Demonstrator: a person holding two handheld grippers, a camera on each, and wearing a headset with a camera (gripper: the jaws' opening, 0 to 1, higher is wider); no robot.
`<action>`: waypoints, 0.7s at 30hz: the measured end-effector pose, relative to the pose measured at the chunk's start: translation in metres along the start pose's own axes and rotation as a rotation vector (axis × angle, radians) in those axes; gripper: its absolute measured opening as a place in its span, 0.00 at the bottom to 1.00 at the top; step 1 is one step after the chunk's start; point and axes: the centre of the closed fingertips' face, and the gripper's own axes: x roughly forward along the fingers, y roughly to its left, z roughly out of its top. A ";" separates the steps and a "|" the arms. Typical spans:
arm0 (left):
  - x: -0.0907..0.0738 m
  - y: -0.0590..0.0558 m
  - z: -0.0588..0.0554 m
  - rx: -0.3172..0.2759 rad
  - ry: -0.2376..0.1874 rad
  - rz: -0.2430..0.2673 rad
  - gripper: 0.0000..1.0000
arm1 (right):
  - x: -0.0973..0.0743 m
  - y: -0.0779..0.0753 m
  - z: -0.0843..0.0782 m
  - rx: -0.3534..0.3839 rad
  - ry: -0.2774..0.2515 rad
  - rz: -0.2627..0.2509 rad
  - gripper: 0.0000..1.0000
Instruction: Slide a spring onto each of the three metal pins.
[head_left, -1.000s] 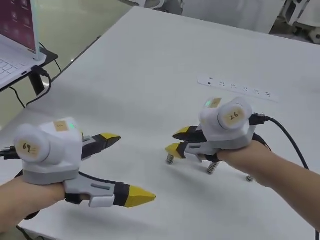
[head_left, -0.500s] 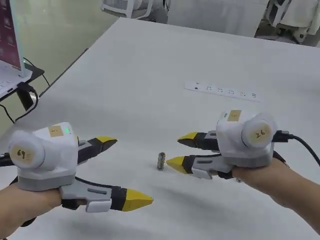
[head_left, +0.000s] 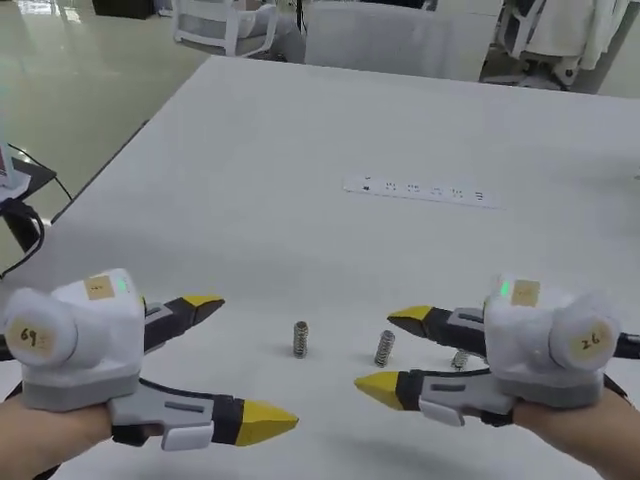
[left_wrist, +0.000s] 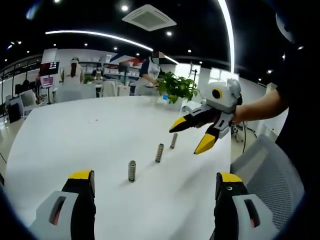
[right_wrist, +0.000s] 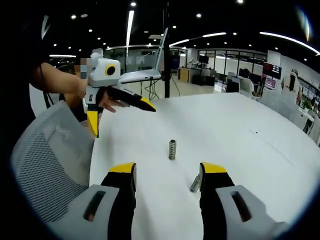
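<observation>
1. Currently, the left gripper (head_left: 252, 360) hovers low over the near-left part of the white table (head_left: 300, 150). Its yellow-tipped jaws are spread wide and carry nothing.
2. Three springs stand in a row on the table between the two grippers. The left spring (head_left: 300, 339) stands upright and clear of both tools.
3. The middle spring (head_left: 384, 347) leans slightly. In the right gripper view it sits just beside one jaw tip; contact cannot be confirmed.
4. The right spring (head_left: 460, 358) is partly hidden behind the upper jaw in the head view.
5. The right gripper (left_wrist: 185, 140) is also spread and empty, pointing toward the row.
6. Appearance: each spring is a short, grey, tightly wound metal coil. The pins are not separately visible; standing coils suggest each has a pin inside.
7. Step in hand, as a judgement: all three springs appear fitted, so the task is at or near completion.
8. Next move: inspect the leaning middle spring. If it is not fully seated, close lightly on the coil and press straight down. Avoid sideways force, which could tip it.
</observation>
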 end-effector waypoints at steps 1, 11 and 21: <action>0.000 -0.001 -0.001 -0.001 0.003 -0.002 0.98 | -0.004 -0.001 -0.002 0.004 0.001 -0.007 0.52; -0.004 -0.003 -0.003 -0.010 0.003 0.007 0.98 | -0.044 0.002 -0.026 0.074 -0.041 -0.057 0.69; -0.007 -0.011 -0.009 -0.009 0.015 0.002 0.98 | -0.072 -0.006 -0.047 0.144 -0.050 -0.129 0.82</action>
